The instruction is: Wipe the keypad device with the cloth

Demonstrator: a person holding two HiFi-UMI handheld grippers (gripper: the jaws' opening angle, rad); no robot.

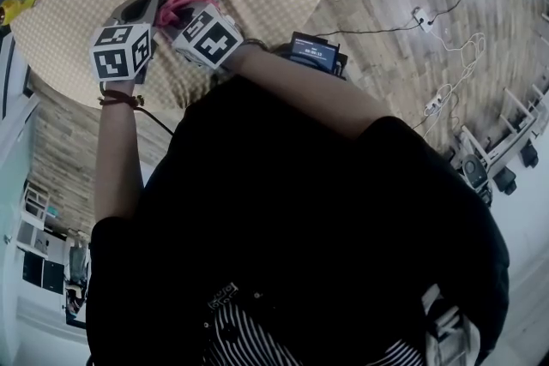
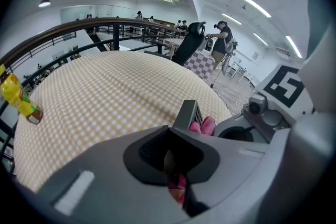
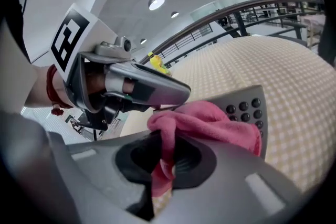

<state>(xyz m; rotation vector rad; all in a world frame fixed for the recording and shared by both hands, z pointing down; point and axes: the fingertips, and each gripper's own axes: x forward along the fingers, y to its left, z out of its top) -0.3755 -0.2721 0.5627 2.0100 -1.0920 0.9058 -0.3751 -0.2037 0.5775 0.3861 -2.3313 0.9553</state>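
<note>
On keypad device point(image 3: 248, 108) | right gripper point(image 3: 163, 157) pinches cloth point(image 3: 205, 124) | left gripper point(image 2: 174, 168) grips it

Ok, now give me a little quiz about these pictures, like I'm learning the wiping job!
1. True or false: the cloth is blue.
2. What are the right gripper's jaws shut on? A) a spoon B) the cloth C) nothing
3. Fill in: the cloth is draped over the ____ ____.
Key: 1 false, it is pink. 2 B. 3 keypad device.
</note>
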